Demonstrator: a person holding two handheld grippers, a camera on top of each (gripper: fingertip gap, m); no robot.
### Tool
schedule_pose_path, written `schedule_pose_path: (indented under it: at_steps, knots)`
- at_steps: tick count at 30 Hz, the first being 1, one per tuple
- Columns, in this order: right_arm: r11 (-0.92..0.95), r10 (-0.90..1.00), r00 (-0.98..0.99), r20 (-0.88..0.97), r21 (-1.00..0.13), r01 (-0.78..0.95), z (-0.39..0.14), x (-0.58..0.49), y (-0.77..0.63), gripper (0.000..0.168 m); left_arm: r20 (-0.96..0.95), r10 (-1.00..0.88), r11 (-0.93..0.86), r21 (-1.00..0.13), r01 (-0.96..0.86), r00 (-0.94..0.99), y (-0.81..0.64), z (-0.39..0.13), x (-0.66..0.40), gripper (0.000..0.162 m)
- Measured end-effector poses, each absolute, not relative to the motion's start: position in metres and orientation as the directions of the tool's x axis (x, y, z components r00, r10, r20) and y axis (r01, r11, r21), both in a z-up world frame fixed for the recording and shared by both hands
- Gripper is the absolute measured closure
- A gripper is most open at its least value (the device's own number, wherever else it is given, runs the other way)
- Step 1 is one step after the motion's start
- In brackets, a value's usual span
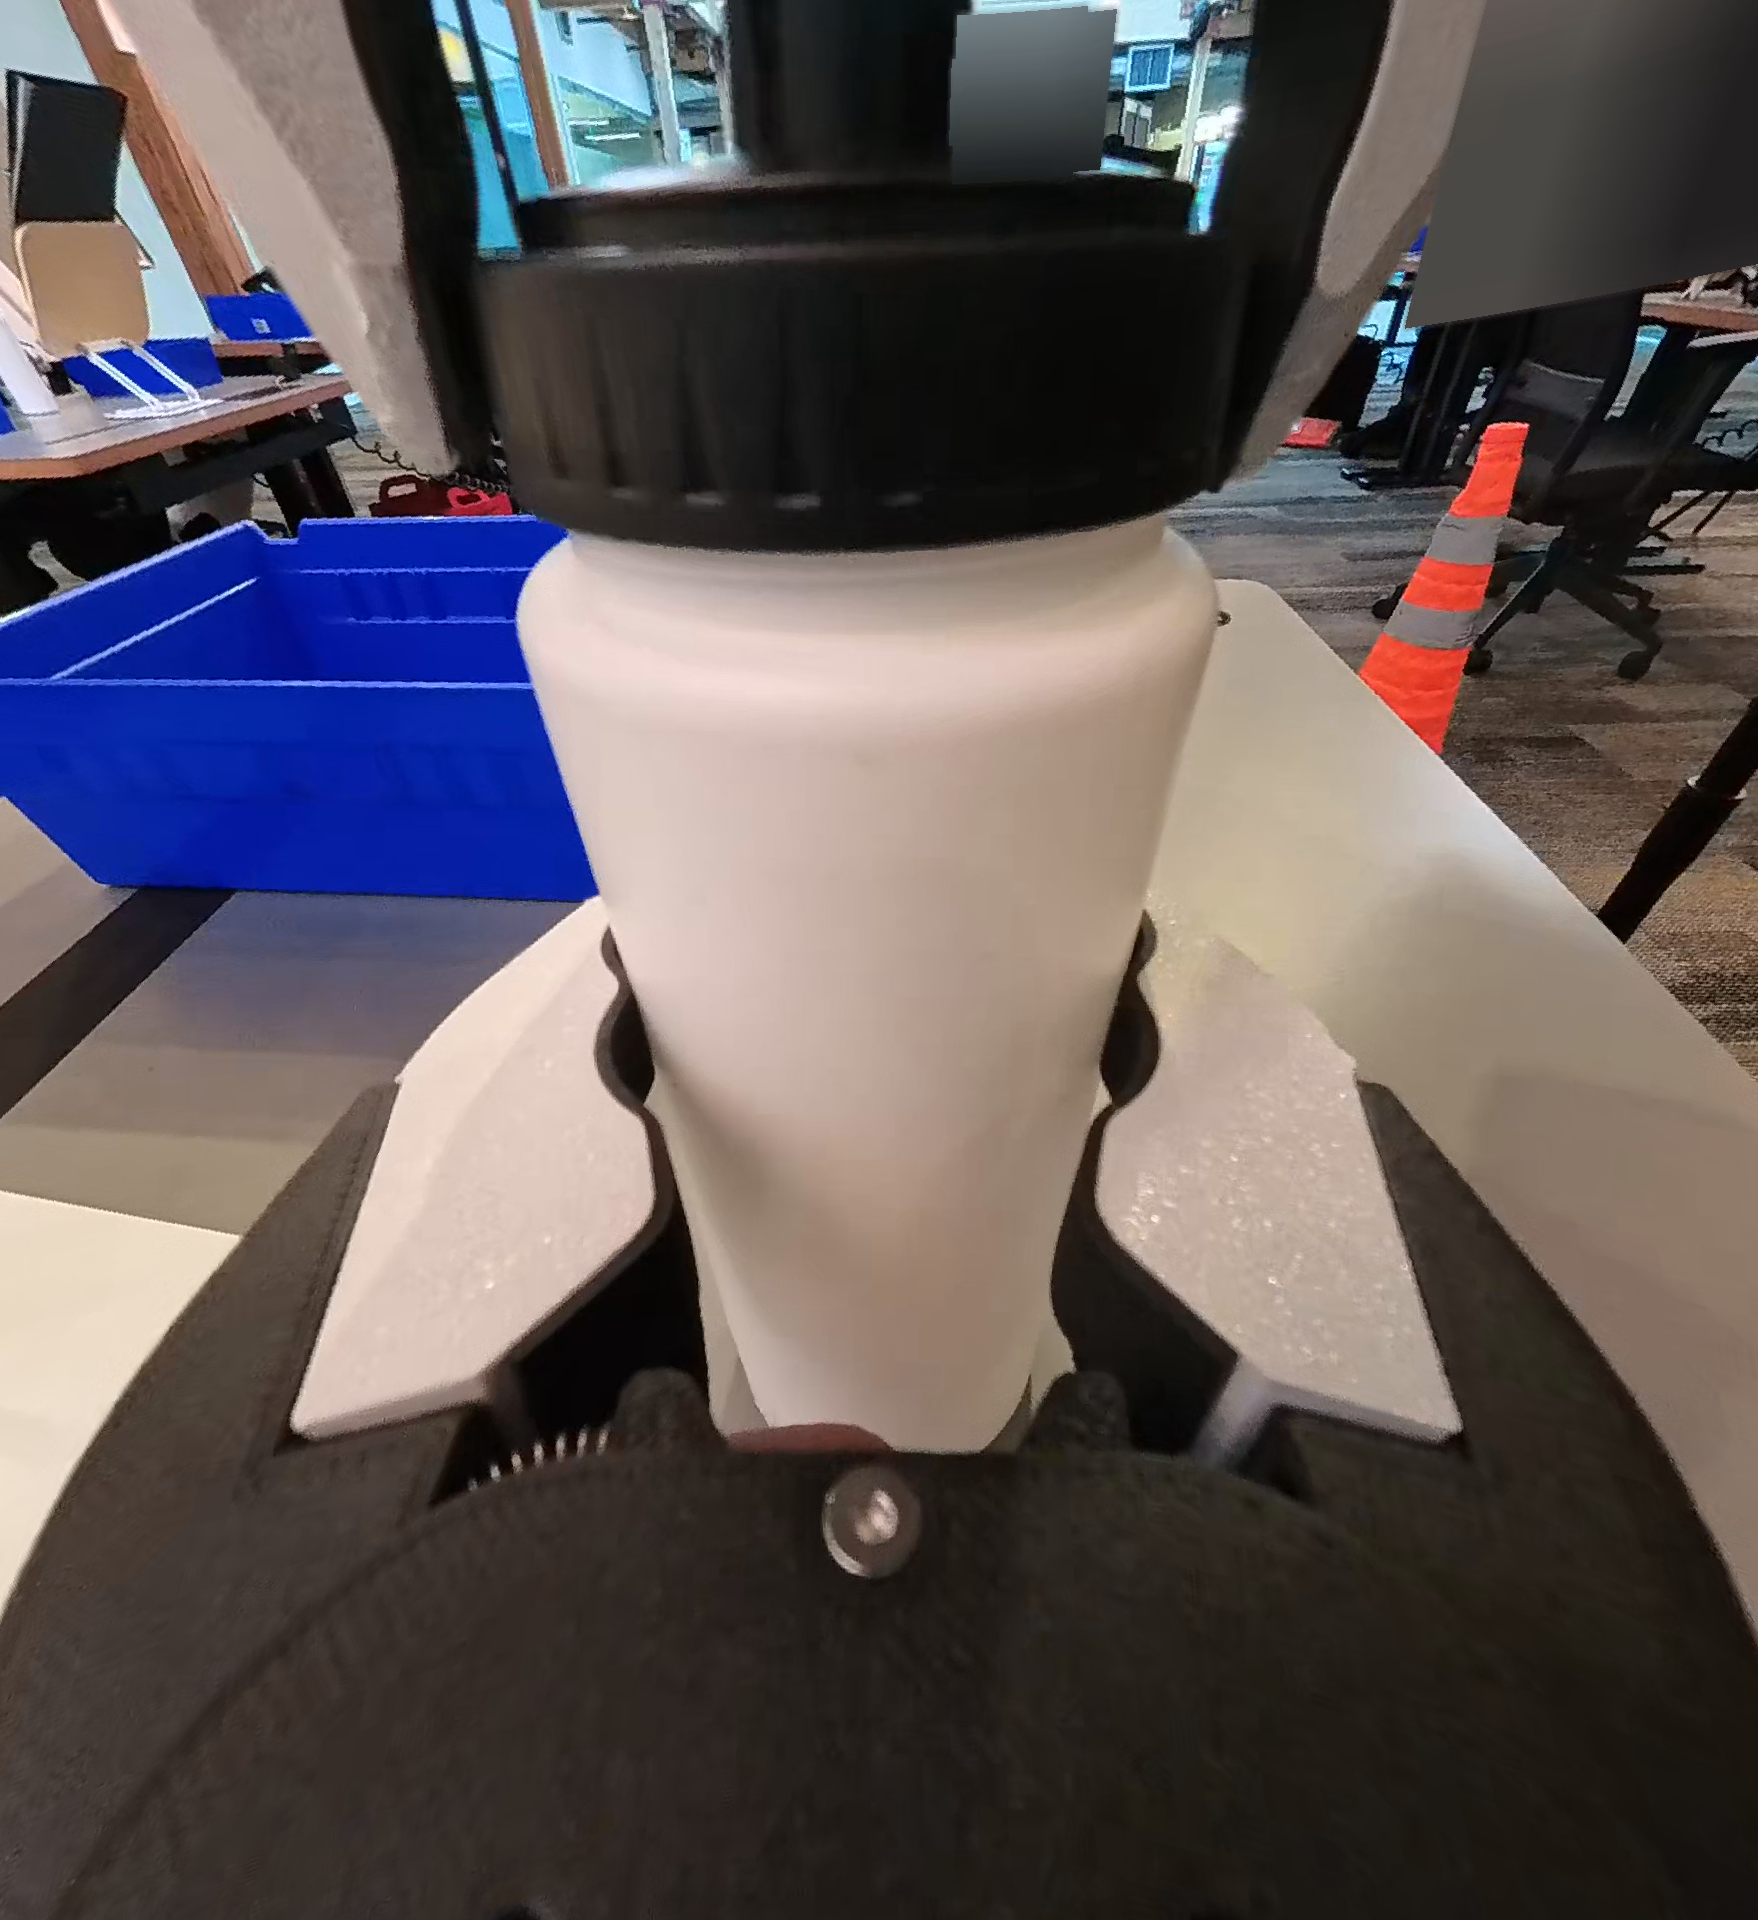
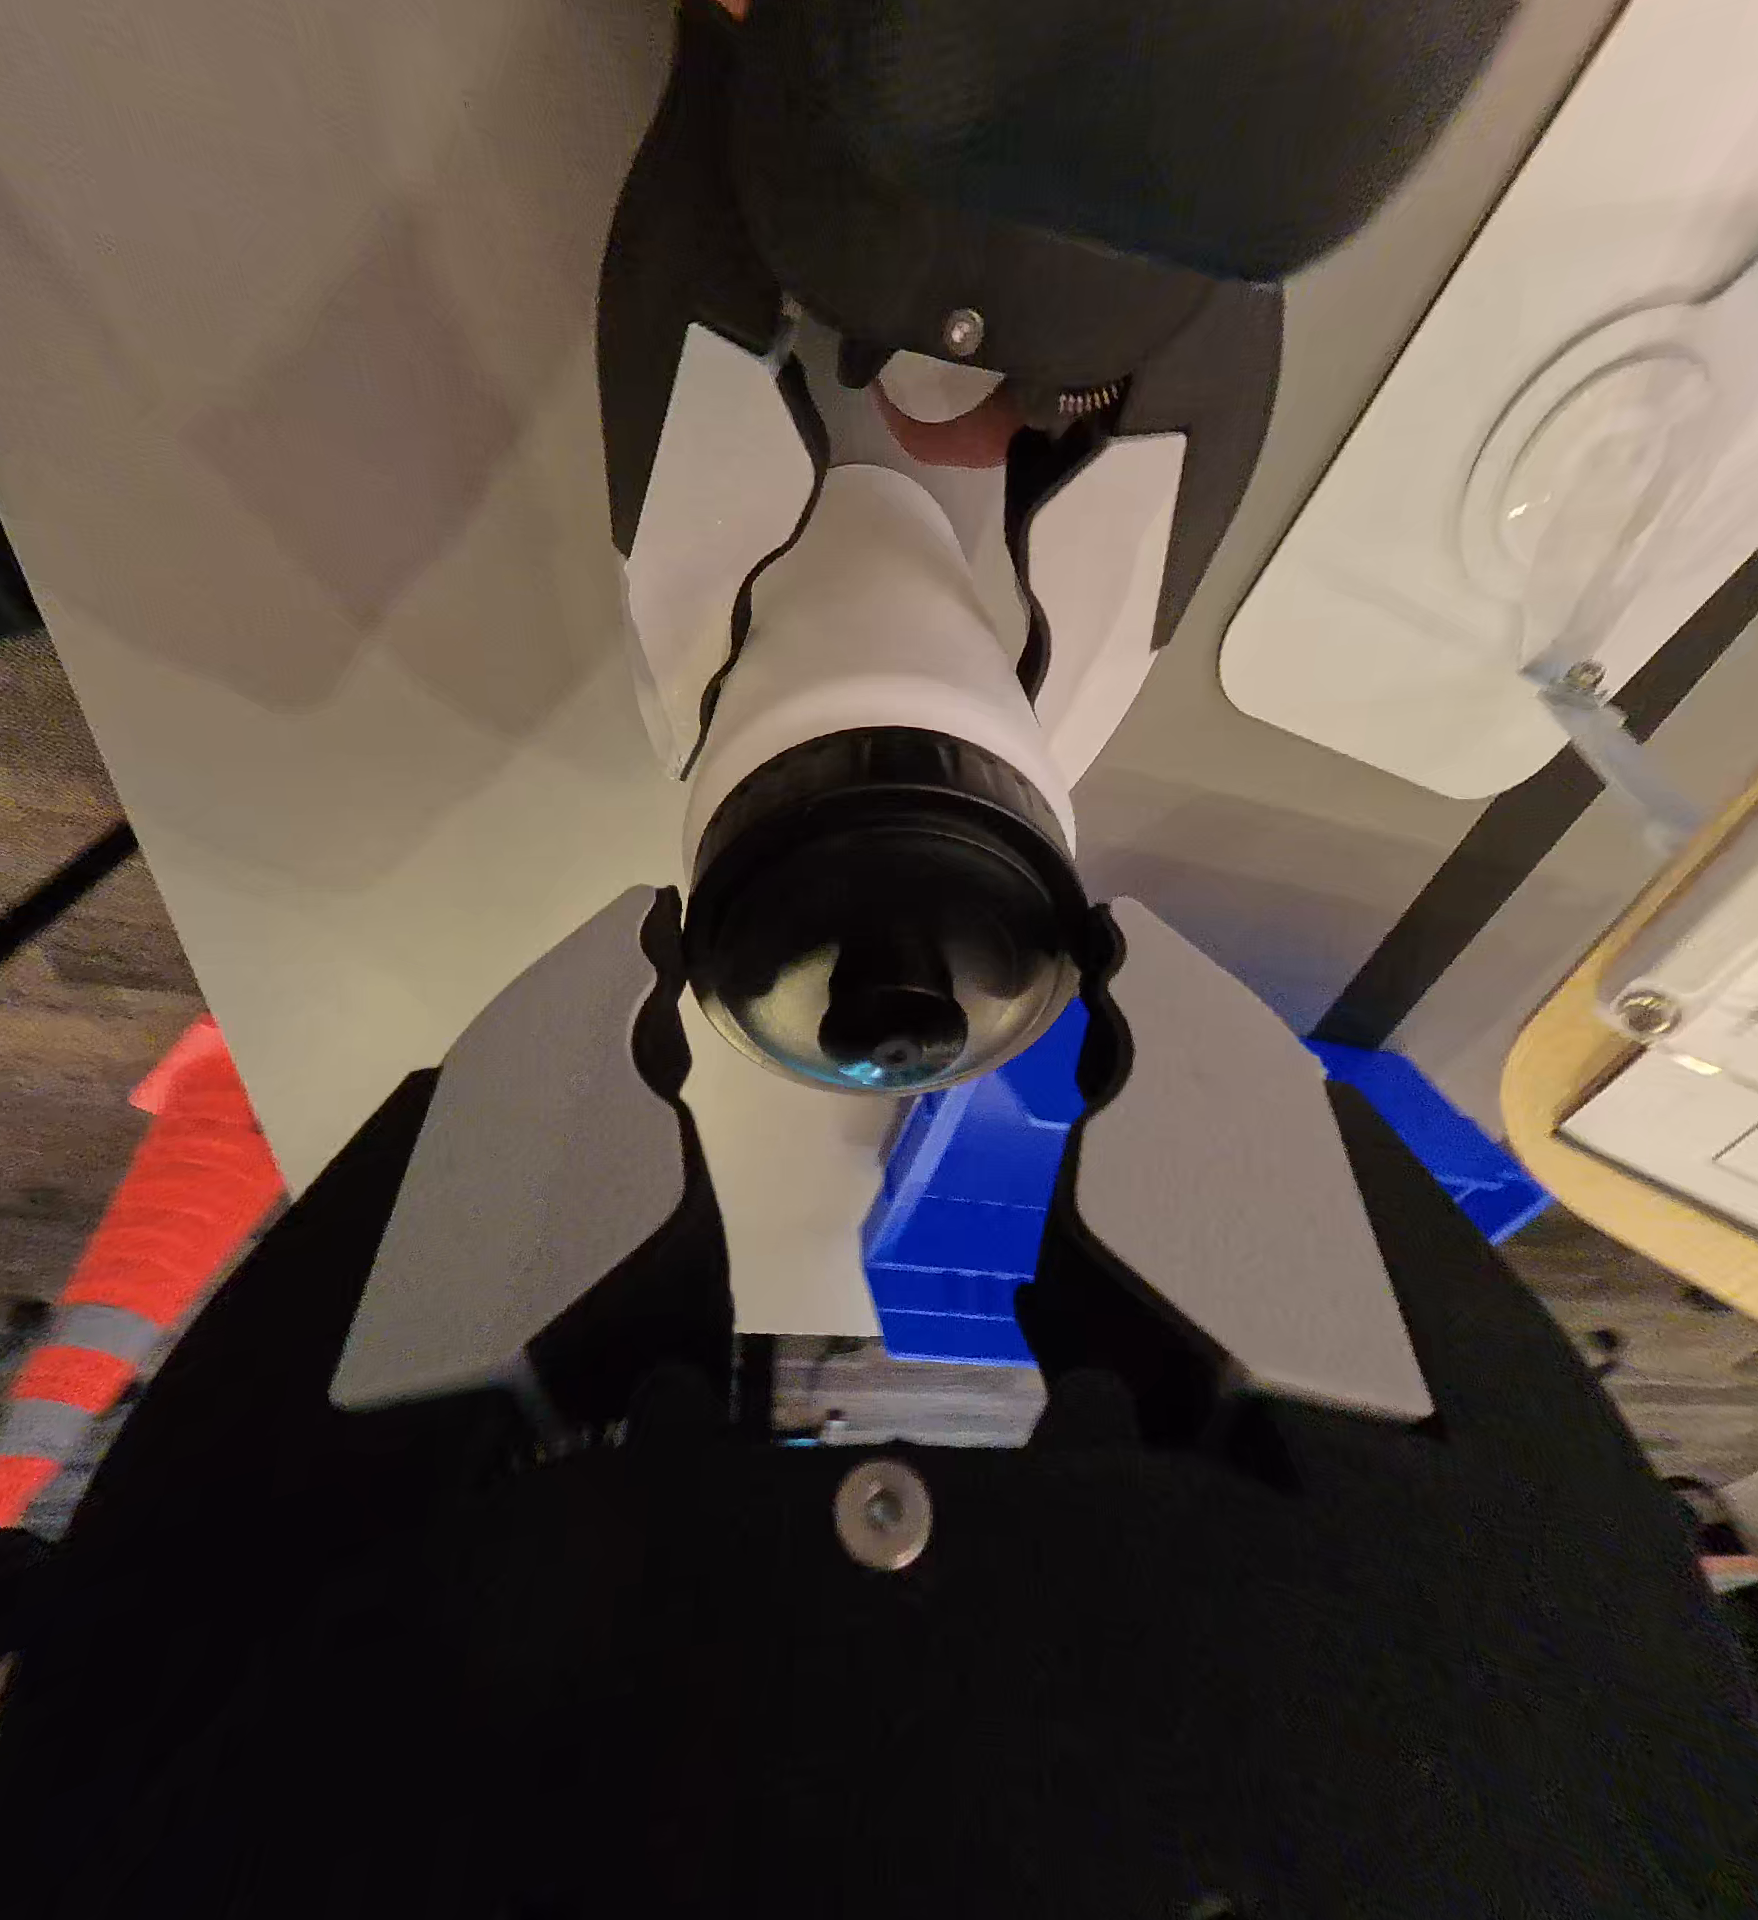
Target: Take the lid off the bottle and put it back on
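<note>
1. White, smooth plastic: in the left wrist view the bottle (image 1: pixel 875 883) stands upright, clamped low on its body by the left gripper (image 1: pixel 875 1039), over the white table (image 1: pixel 1374 831) beside a blue bin (image 1: pixel 262 727). It looks stiff, light and slippery.
2. Black ribbed lid (image 2: pixel 880 914), seen in the right wrist view, sits on the bottle's neck; the right gripper (image 2: pixel 880 997) has its jaws at the lid's two sides, apparently touching. The ribs offer the surest hold.

Count: 1 white bottle (image 1: pixel 870 883); 1 black lid (image 1: pixel 859 384) on it. 2 grippers: left gripper (image 1: pixel 875 1023), right gripper (image 2: pixel 883 992). 1 blue bin (image 1: pixel 262 717). 1 orange cone (image 1: pixel 1451 592).
</note>
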State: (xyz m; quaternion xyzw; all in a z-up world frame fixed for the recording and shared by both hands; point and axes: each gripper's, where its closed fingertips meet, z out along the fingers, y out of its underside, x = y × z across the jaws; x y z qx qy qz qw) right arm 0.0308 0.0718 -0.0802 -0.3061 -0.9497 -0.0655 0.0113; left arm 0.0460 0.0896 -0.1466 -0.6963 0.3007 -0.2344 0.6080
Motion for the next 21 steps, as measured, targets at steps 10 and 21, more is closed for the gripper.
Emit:
schedule_pose_path:
  at_steps: [10, 21]
  knots:
    - [0.56, 0.824, -0.563, 0.062, 0.057, 0.826, -0.0814, 0.028, 0.075, 0.07, -0.036, -0.706, -0.081, -0.988, -0.131, 0.707, 0.0895, -0.1466, 0.0462, 0.076]
    - [0.494, 0.869, -0.494, 0.005, 0.035, 0.869, -0.0836, 0.0268, 0.0705, 0.093, -0.023, -0.706, -0.086, -0.989, -0.118, 0.708, 0.0898, -0.1468, 0.0441, 0.076]
